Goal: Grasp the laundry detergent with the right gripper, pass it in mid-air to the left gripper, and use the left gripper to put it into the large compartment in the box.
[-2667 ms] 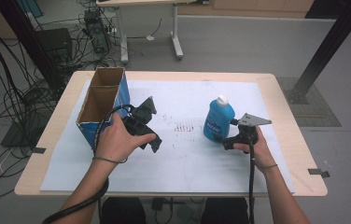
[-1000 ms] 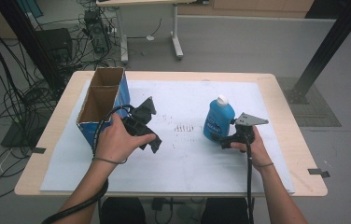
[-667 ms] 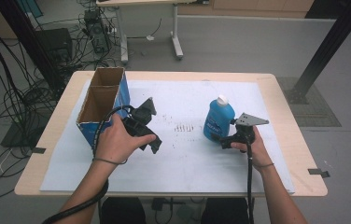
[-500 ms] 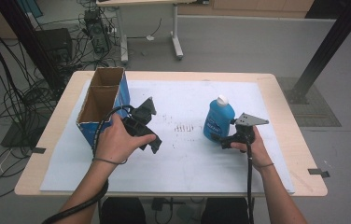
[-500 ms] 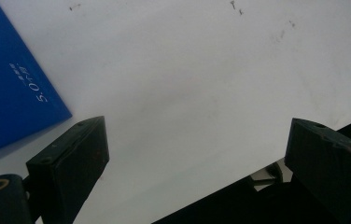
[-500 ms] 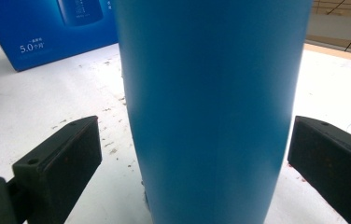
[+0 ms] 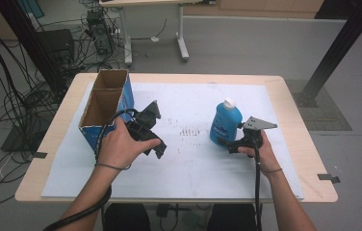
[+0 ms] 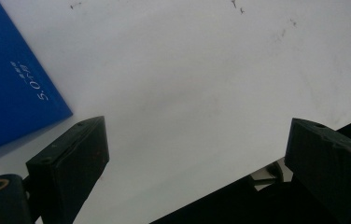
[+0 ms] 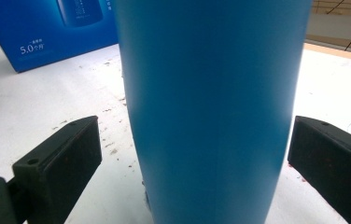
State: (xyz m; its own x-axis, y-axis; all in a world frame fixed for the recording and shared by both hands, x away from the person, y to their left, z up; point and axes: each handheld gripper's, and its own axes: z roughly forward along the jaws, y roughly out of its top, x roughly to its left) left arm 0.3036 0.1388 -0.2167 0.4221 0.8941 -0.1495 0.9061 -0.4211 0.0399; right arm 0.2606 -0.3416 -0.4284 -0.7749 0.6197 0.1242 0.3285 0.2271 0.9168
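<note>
Your right gripper [image 7: 233,144] brackets the blue bottle [image 7: 226,122].
Its jaws stand spread, not touching; your left gripper's [image 7: 156,129] jaws gape over the counter [image 7: 203,168].

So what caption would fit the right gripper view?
Open right claw straddling an upright blue bottle, jaws not touching it, box behind.

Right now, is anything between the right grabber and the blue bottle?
No, nothing visible is in the way. In the right gripper view the blue bottle stands upright between the two open jaws of the right gripper, with a bare gap on each side. The jaws do not touch it yet.
</note>
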